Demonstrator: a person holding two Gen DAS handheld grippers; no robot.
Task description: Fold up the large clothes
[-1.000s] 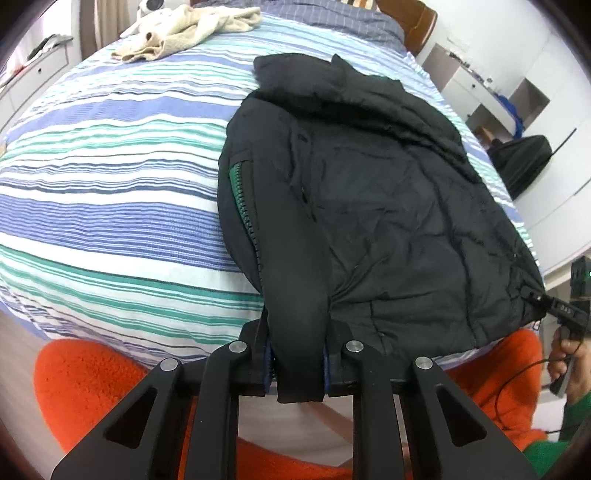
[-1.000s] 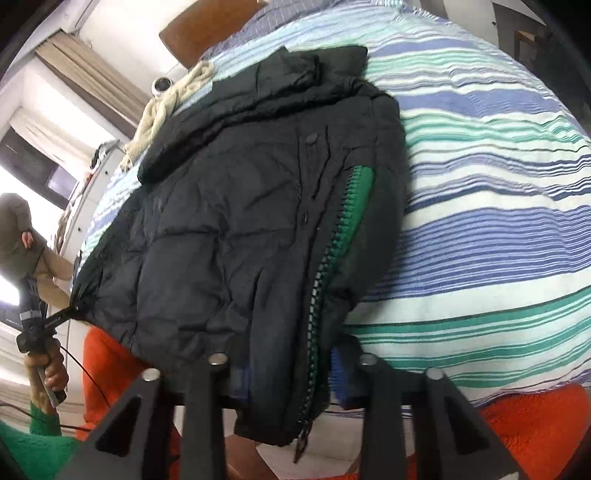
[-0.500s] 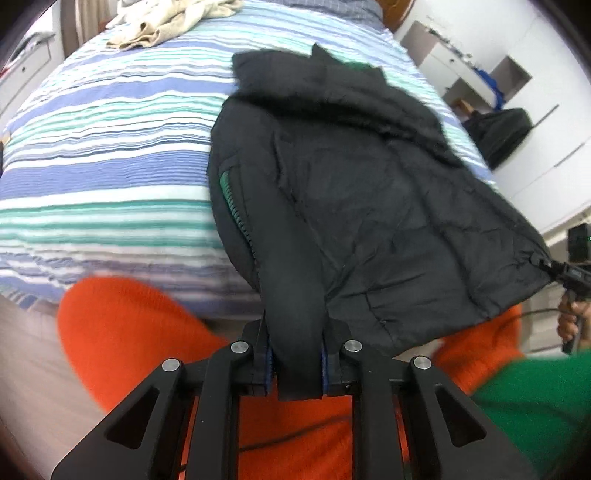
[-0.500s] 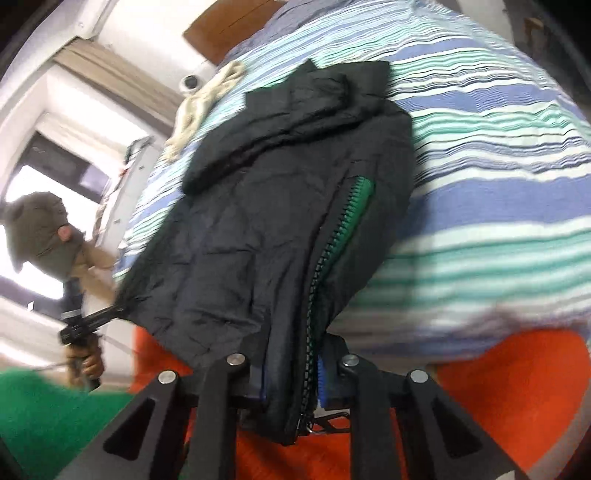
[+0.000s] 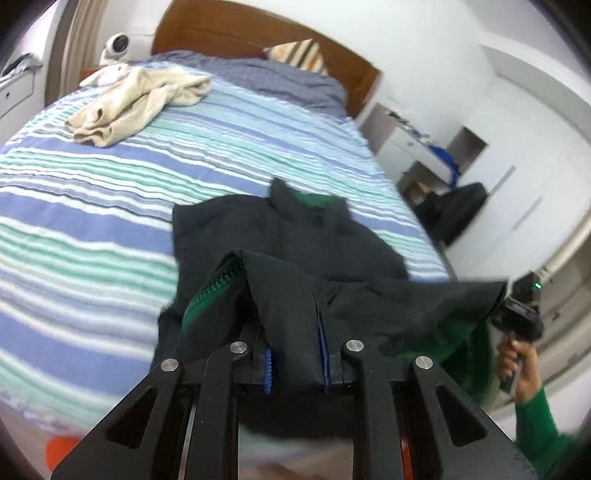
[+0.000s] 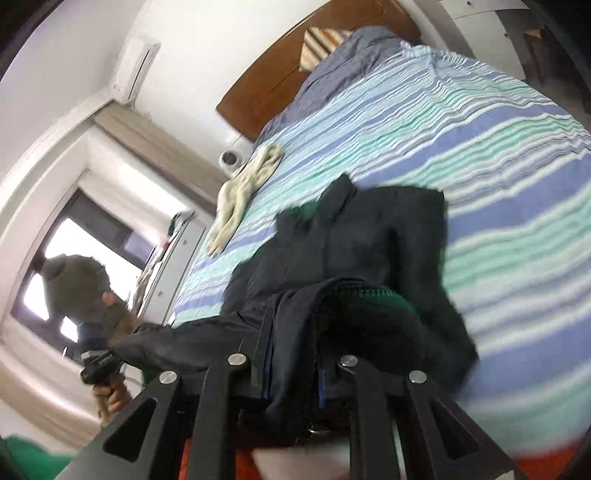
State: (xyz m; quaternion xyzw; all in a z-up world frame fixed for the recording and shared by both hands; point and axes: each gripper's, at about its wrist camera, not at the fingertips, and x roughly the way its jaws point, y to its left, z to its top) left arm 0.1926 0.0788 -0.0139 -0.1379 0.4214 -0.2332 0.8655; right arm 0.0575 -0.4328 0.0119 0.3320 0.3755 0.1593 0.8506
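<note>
Now the hem of the black jacket [image 5: 295, 236] is off the bed [image 5: 92, 206] and carried toward the collar.

A second ago the jacket lay flat and spread, hem hanging over the near bed edge; since then both tools have come up and forward, and the lower half arches over the upper half, green lining [image 5: 436, 336] and green zipper [image 5: 210, 291] exposed. The left tool [image 5: 295, 369] is clamped on the hem corner by the zipper edge, its jaws having just eased slightly apart with cloth between them. The right tool [image 6: 291, 380] is closed tight on the other hem corner. The jacket's long axis runs from the tools toward the headboard [image 5: 229, 33], collar pointing that way. A cream garment [image 5: 136, 99] lies farther up the bed.
</note>
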